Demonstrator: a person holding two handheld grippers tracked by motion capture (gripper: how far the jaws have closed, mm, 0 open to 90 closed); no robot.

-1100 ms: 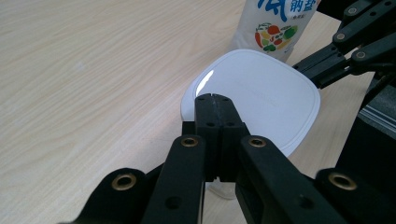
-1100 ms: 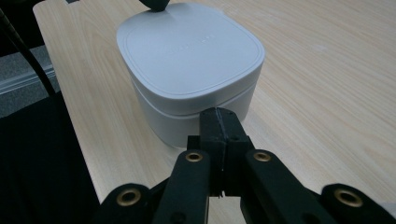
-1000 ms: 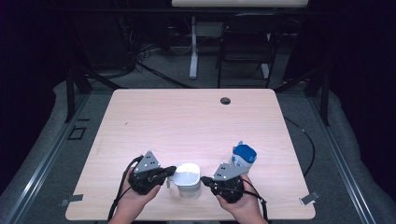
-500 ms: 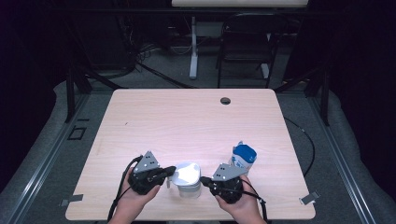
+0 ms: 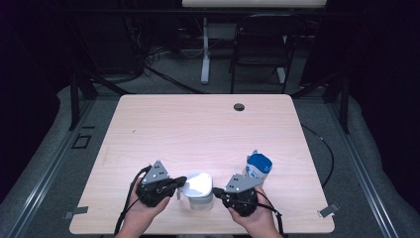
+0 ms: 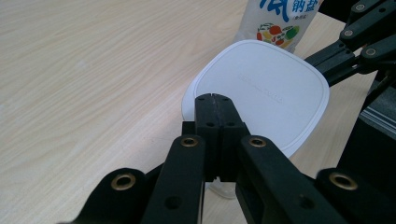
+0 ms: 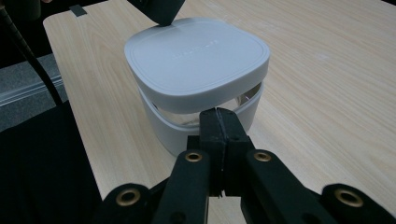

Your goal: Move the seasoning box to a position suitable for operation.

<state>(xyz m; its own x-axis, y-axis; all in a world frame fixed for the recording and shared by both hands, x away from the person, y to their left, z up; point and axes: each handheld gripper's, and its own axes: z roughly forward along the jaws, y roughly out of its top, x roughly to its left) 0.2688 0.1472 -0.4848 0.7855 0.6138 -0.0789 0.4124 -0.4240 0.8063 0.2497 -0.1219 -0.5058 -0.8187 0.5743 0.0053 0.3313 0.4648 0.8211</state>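
A white square container (image 5: pixel 199 198) with a rounded white lid (image 6: pixel 261 91) stands near the table's front edge, between my two grippers. My left gripper (image 6: pixel 215 97) is shut with nothing between its jaws, and its tip lies on the near edge of the lid. From the other side, my right gripper (image 7: pixel 218 112) is also shut and empty, its tip against the container's (image 7: pixel 196 60) side just under the lid rim. In the high view the left gripper (image 5: pixel 181 181) and right gripper (image 5: pixel 217 191) point toward each other across the container.
A white bag with a blue top (image 5: pixel 258 166) and printed lettering (image 6: pixel 280 18) stands just behind the right gripper. A dark round hole (image 5: pixel 239 106) sits near the wooden table's (image 5: pixel 198 129) far edge. A chair and desk legs stand beyond the table.
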